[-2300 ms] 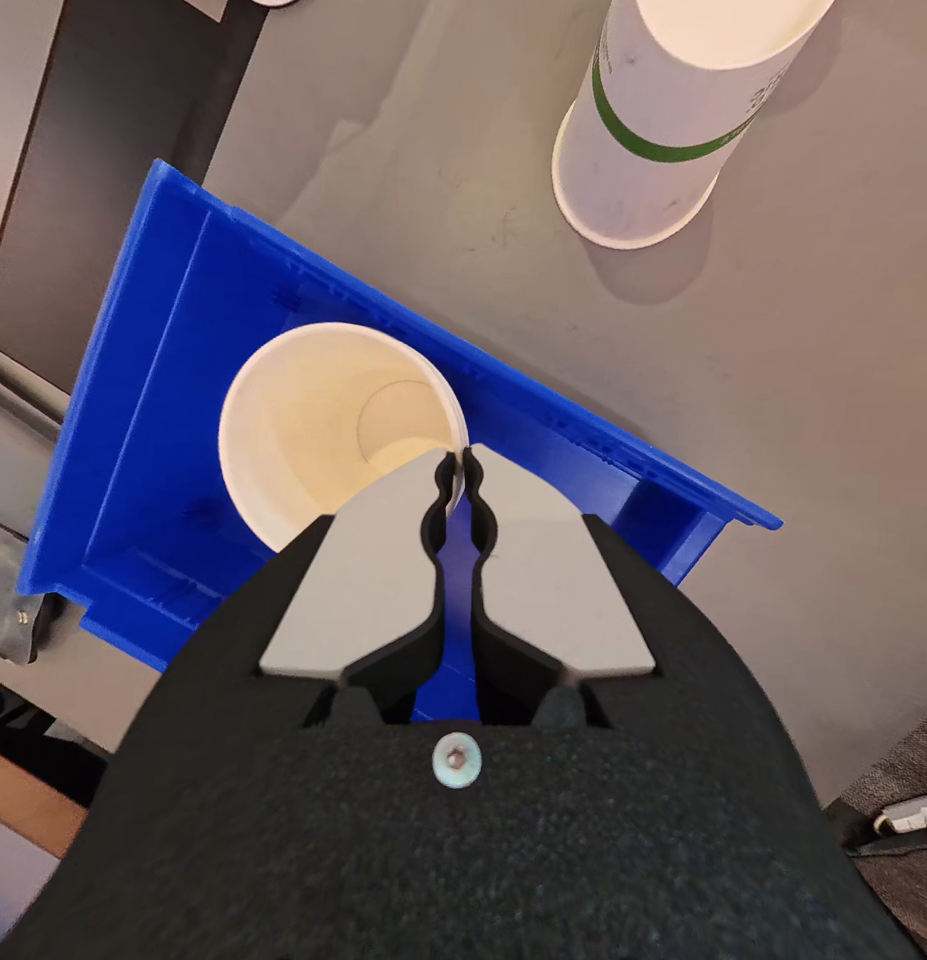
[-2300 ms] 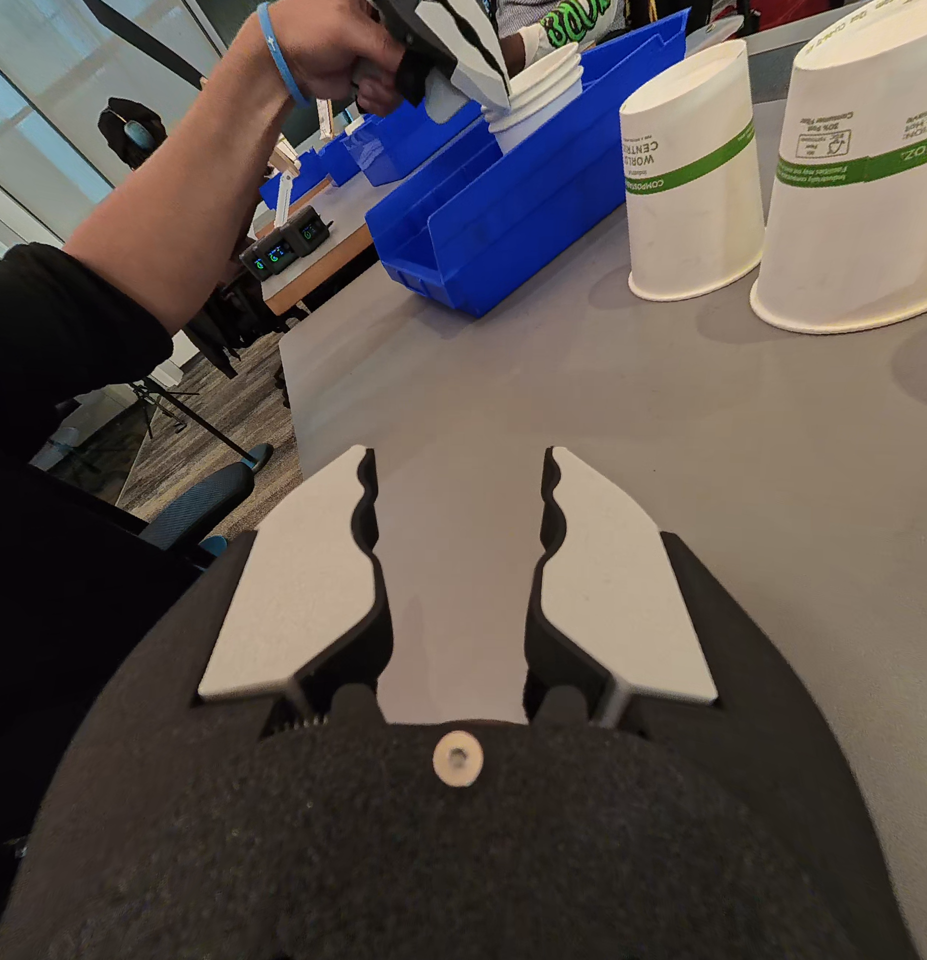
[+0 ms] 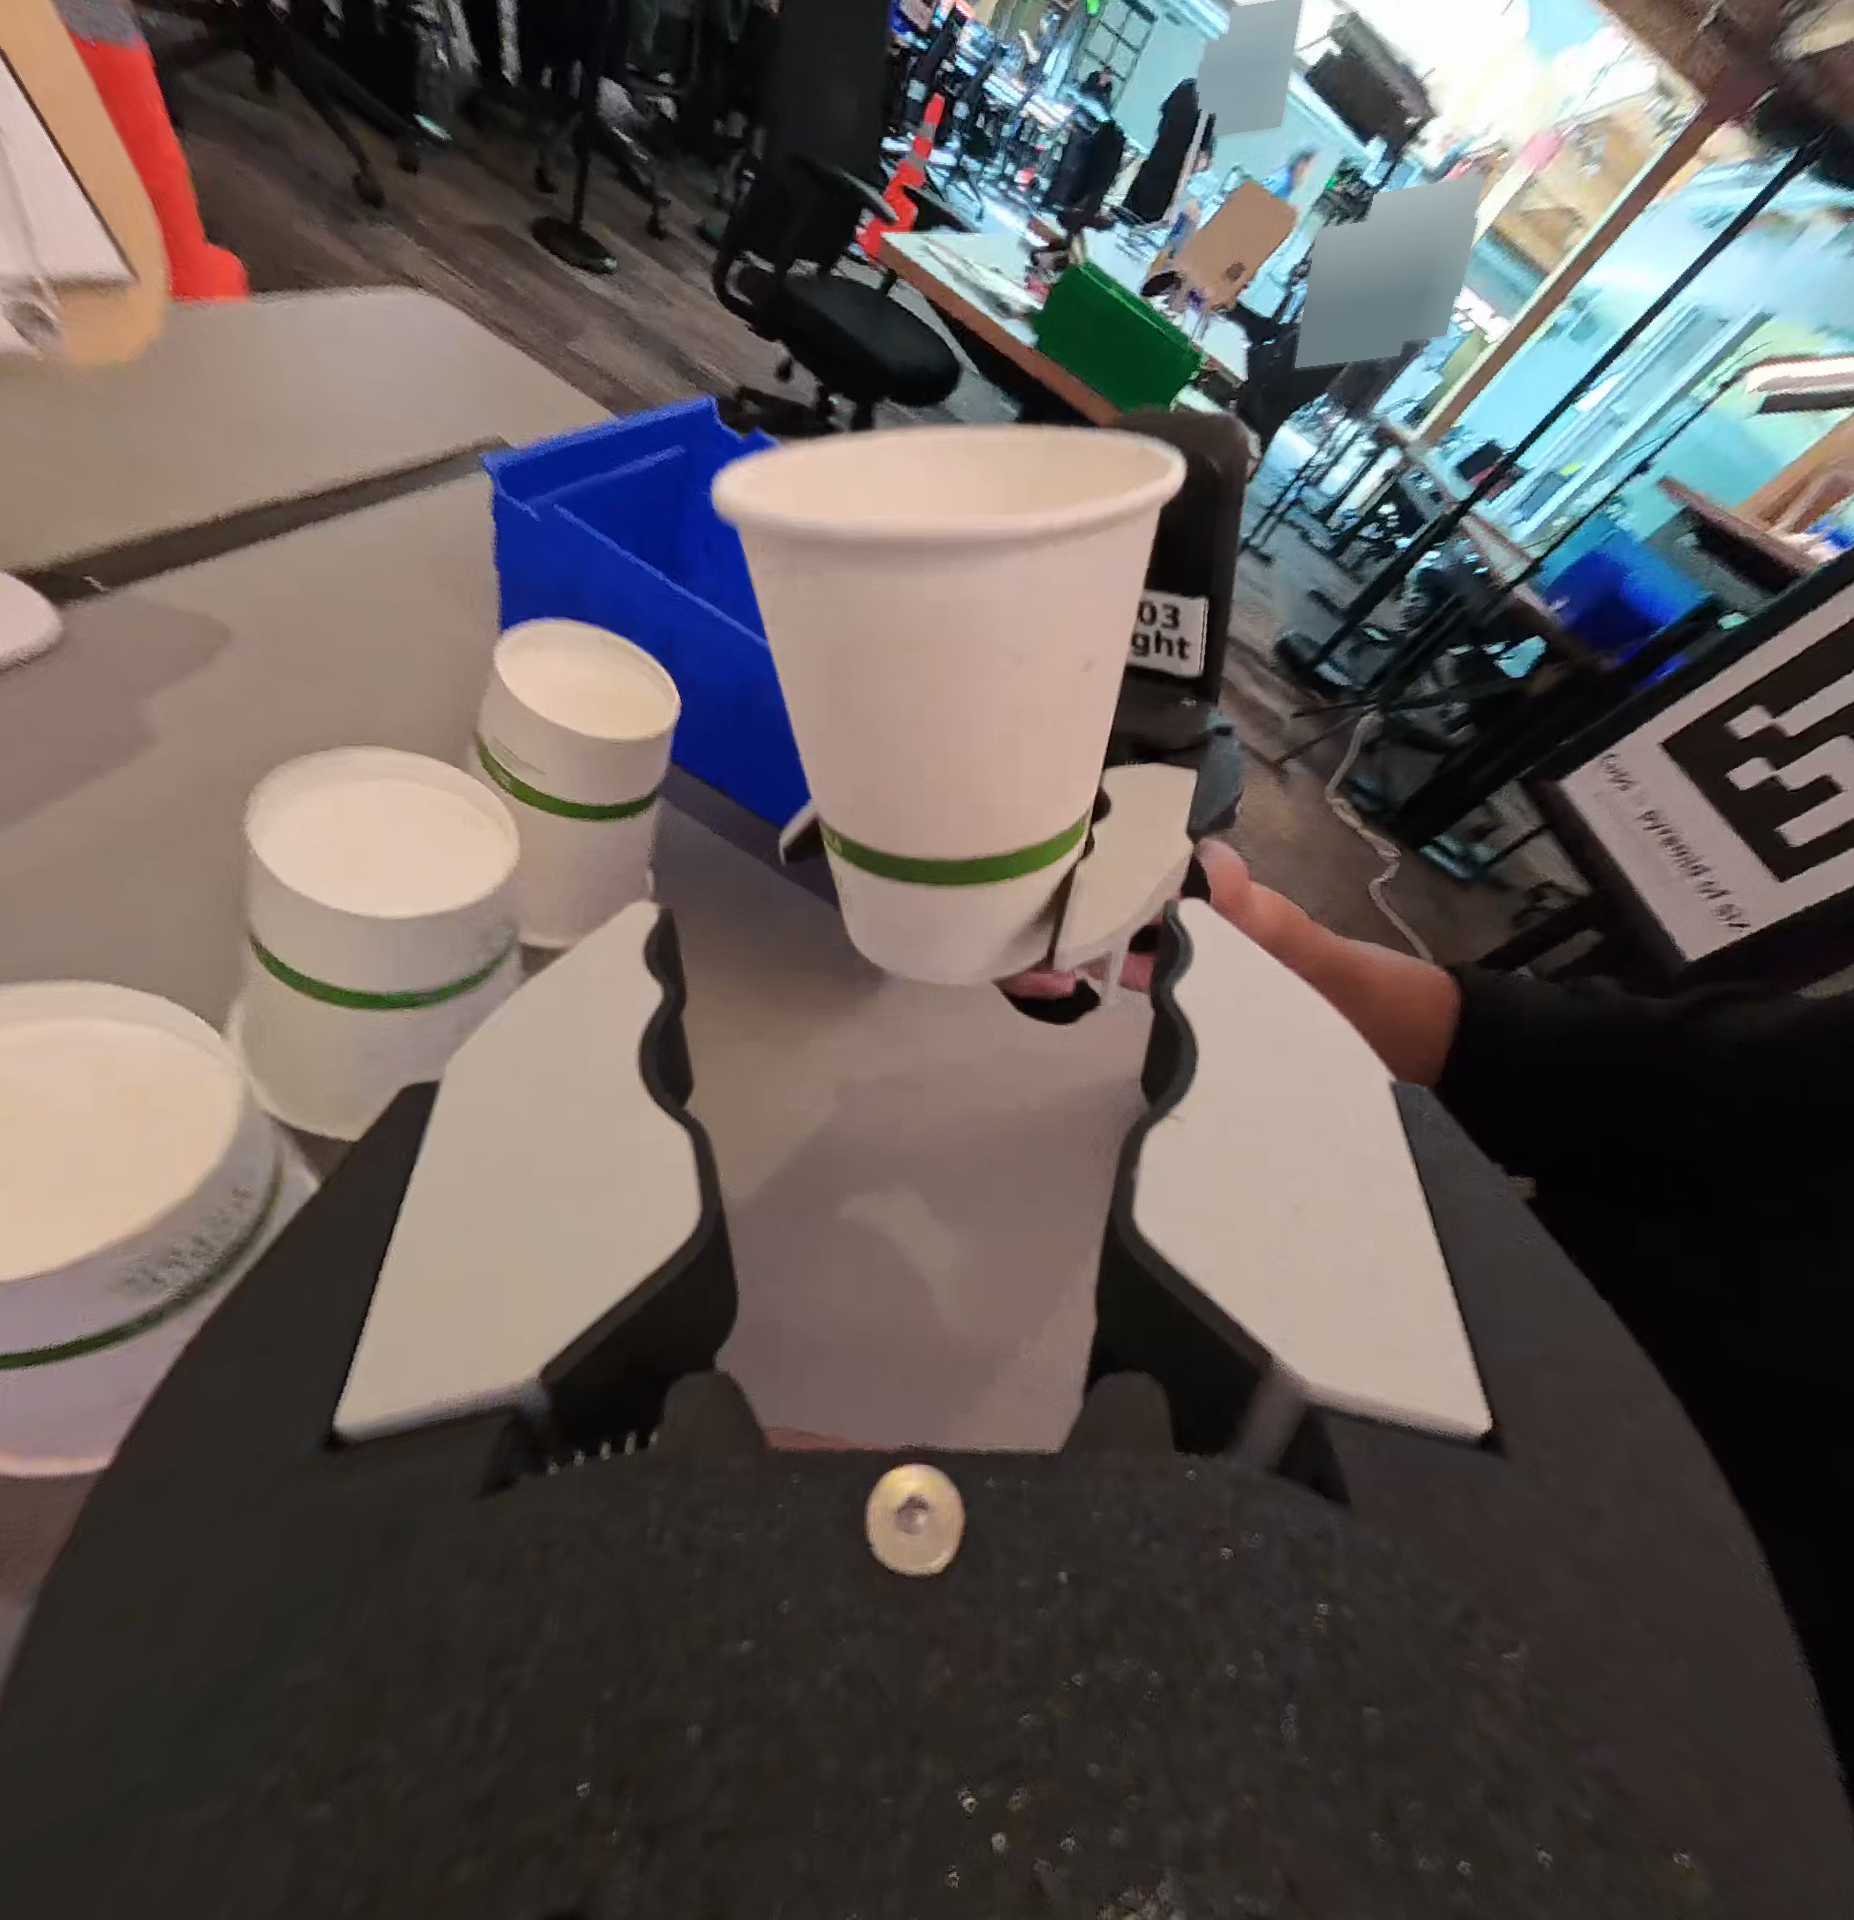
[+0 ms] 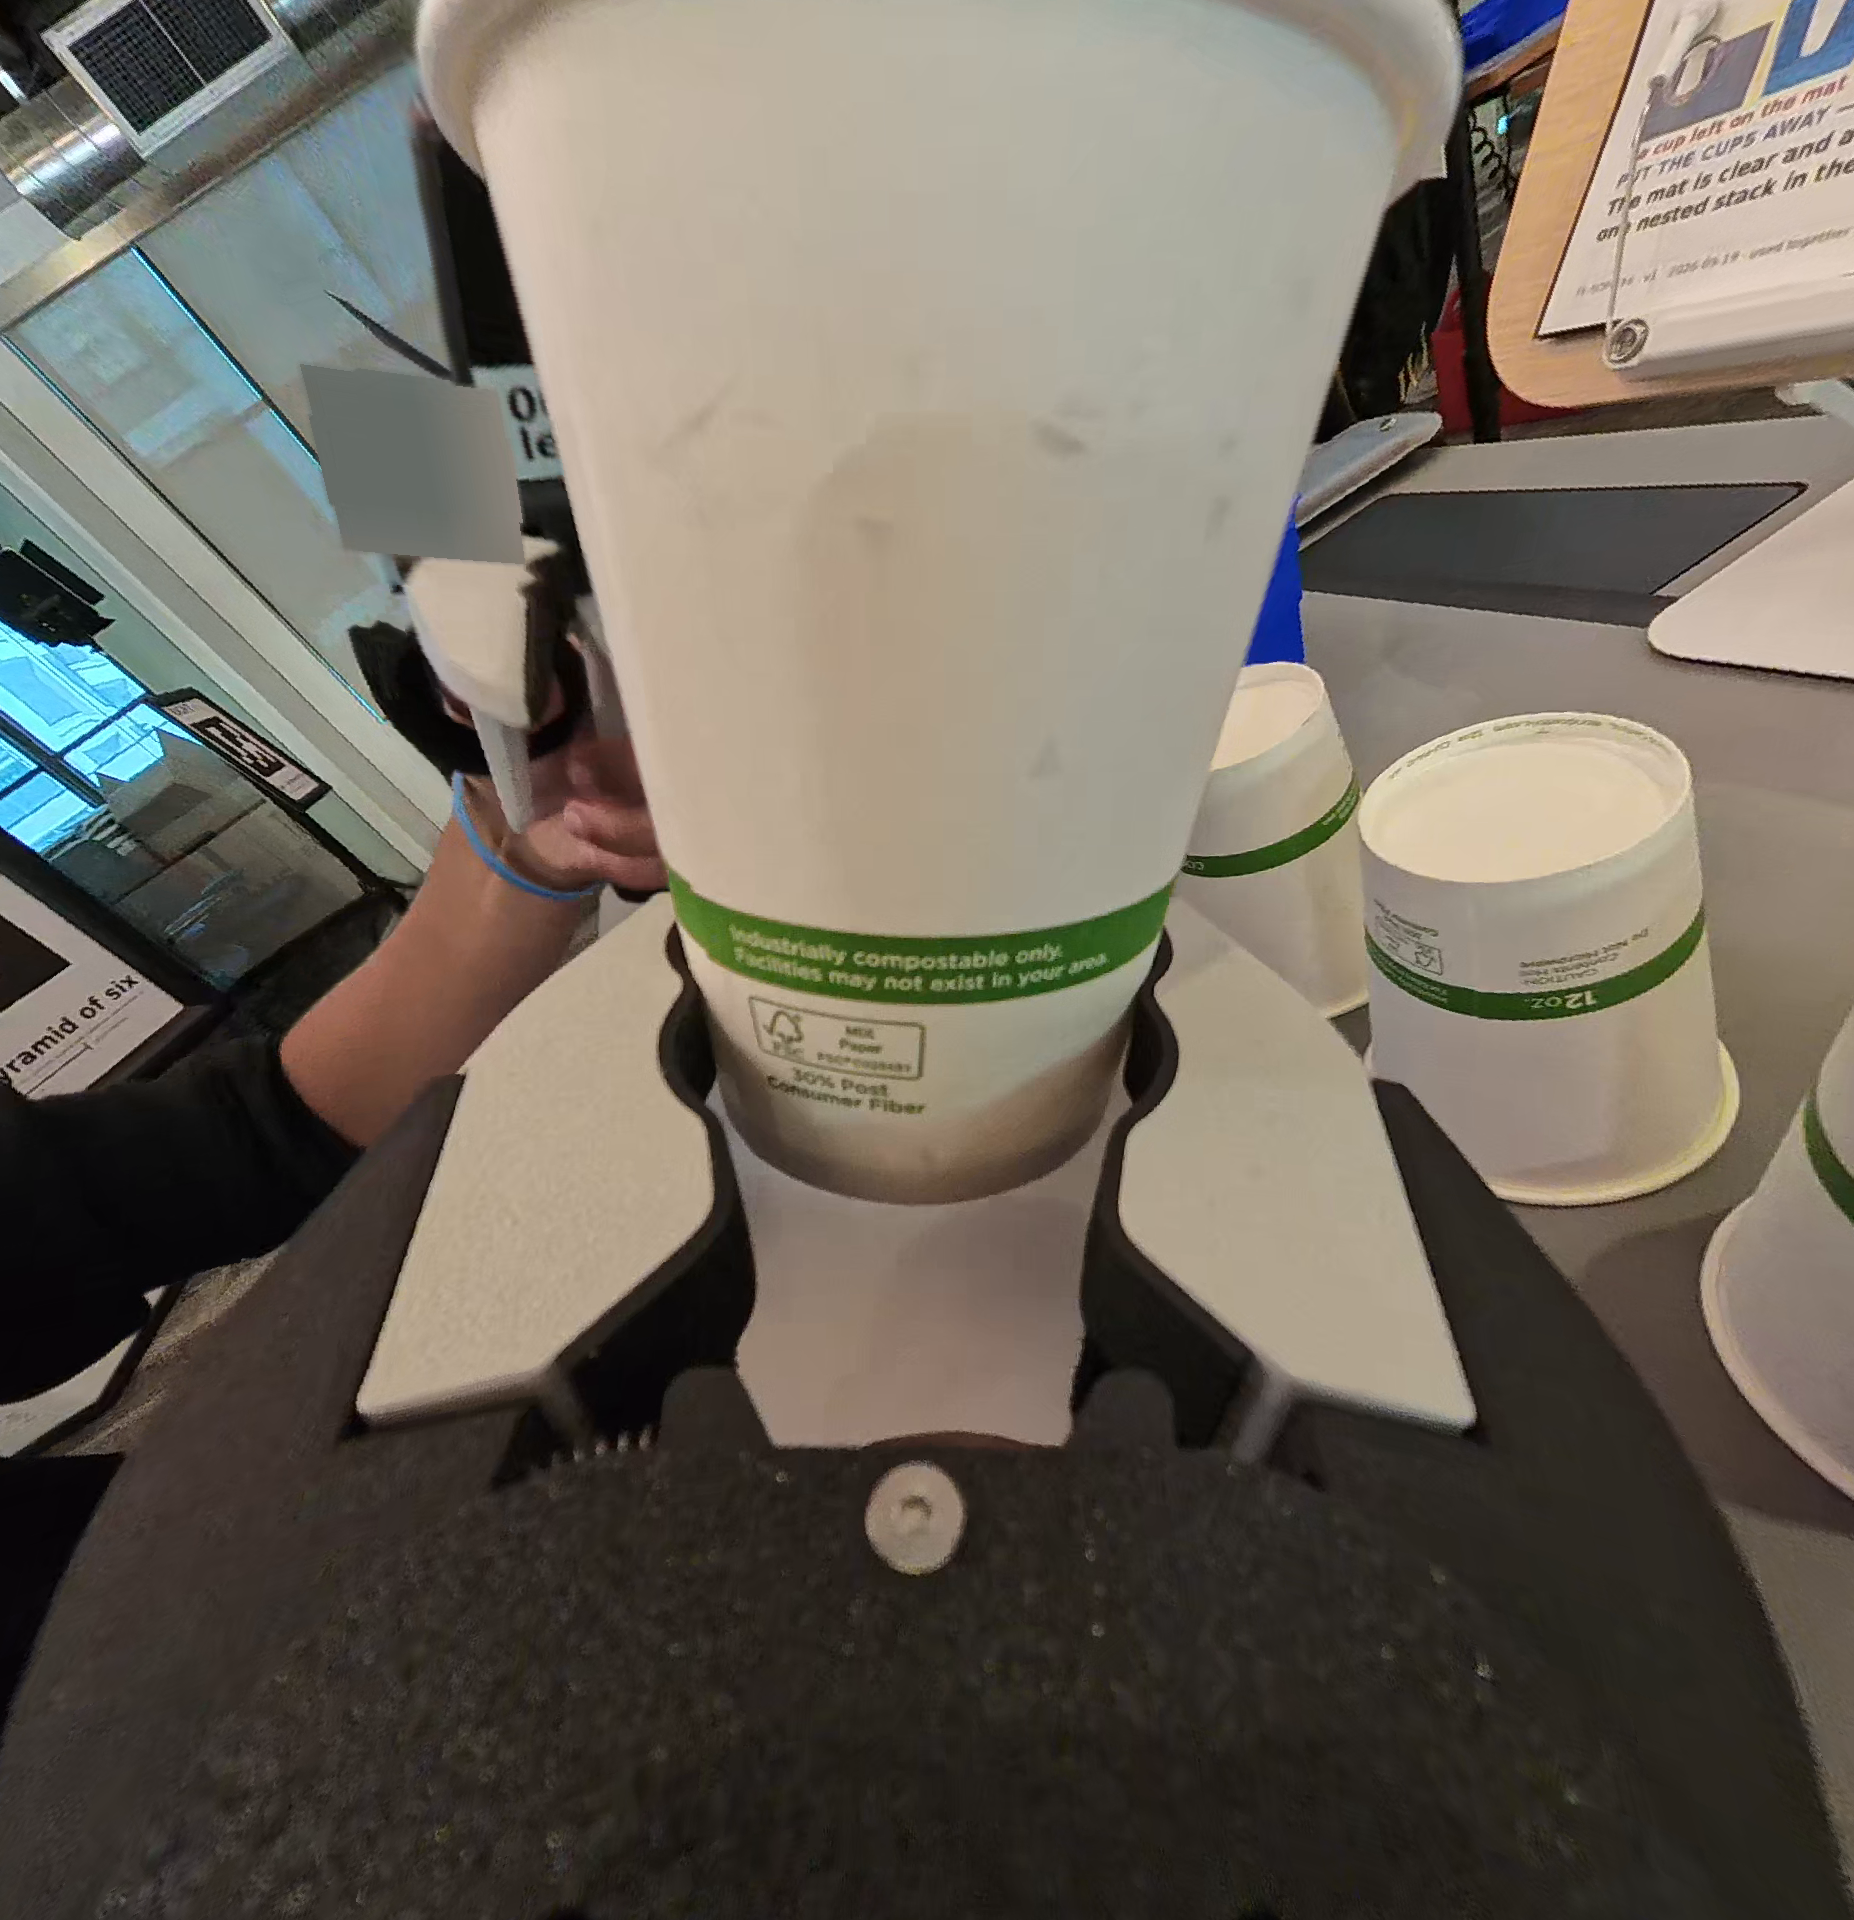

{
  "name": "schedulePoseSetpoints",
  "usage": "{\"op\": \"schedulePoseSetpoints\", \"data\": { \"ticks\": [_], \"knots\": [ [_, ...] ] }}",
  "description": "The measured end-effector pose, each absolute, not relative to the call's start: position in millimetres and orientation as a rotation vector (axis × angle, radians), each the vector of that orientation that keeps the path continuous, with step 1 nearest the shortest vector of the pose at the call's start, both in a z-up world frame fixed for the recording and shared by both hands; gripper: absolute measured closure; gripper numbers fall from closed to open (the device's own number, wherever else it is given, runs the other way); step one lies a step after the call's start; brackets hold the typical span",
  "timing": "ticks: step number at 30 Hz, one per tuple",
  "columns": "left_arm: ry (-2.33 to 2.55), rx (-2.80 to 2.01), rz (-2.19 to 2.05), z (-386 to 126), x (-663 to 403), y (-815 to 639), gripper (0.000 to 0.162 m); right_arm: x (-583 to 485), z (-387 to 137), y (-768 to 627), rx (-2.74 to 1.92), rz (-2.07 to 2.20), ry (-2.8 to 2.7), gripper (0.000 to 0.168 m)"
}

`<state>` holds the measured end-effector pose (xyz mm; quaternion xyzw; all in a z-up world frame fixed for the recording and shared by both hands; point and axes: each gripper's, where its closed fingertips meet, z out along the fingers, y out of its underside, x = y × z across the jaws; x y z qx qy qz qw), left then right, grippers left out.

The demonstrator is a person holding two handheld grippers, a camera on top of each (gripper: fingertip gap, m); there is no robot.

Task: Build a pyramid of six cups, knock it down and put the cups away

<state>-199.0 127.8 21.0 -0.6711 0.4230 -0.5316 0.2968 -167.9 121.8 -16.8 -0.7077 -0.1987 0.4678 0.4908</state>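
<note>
Left wrist view: left gripper (image 3: 907, 1029) fingers spread wide, nothing between them, only bare grey table (image 3: 154, 852) showing in the gap. Straight ahead and above its tips, the right gripper (image 3: 1094, 894) holds a white paper cup (image 3: 954, 717) mouth-up, clear of the table, pinched low on the body near the green band. Ahead-left of the left gripper: three inverted cups in a row, nearest (image 3: 81, 1195), middle (image 3: 377, 925), farthest (image 3: 580, 790), each just beside the next. Blue bin (image 3: 632, 561) farther ahead, behind the held cup.

Right wrist view: right gripper (image 4: 918, 1039) closed on the cup (image 4: 902, 582) at its base, one finger on either side, just under the green band. Cup upright, rim far from the fingers. To the right of the gripper: inverted cups on the table, one full in view (image 4: 1536, 956), one behind it (image 4: 1281, 831), one cut off at the frame edge (image 4: 1816, 1299). Left gripper (image 4: 507, 665) ahead-left, half hidden by the cup.

Judgement: base row appears set; the held cup looks meant for the second tier. It needs flipping mouth-down first, either by wrist roll or by passing to the free left gripper. Grip is low, so the wide rim swings far; turn slowly, well above the row. Set it across the seam of two base cups, level, and release only when it sits flat. Paper walls dent easily, so squeeze lightly.
</note>
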Motion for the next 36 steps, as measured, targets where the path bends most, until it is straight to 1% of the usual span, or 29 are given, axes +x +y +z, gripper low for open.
{"op": "schedulePoseSetpoints", "data": {
  "ticks": [4, 7, 11, 17, 26, 32, 34, 36],
  "knots": [
    [1.079, -1.793, -1.462, 1.6, -198.2, 126.9, 0.073, -169.1, -18.0, 119.9, -1.728, 1.131, -0.502, 0.090],
    [1.024, -1.729, -1.516, 7.8, -195.1, 125.8, 0.070, -174.0, -20.6, 117.6, -1.734, 1.140, -0.518, 0.090],
    [0.971, -1.636, -1.573, 20.0, -189.6, 124.3, 0.070, -189.5, -27.1, 111.4, -1.746, 1.177, -0.555, 0.090],
    [1.026, -1.659, -1.572, 5.0, -176.8, 113.8, 0.069, -216.6, -36.5, 98.6, -1.752, 1.253, -0.612, 0.090],
    [1.026, -1.648, -1.605, 3.6, -177.4, 110.3, 0.072, -223.4, -44.0, 94.9, -1.779, 1.246, -0.645, 0.090],
    [1.028, -1.638, -1.633, 8.6, -181.1, 109.2, 0.075, -219.2, -37.1, 94.4, -1.741, 1.228, -0.659, 0.089],
    [1.020, -1.639, -1.619, 11.4, -184.6, 112.3, 0.076, -214.9, -40.1, 94.9, -1.762, 1.212, -0.671, 0.085],
    [1.008, -1.632, -1.623, 15.5, -188.9, 114.9, 0.076, -209.1, -39.6, 95.8, -1.759, 1.205, -0.670, 0.083]
  ]
}}
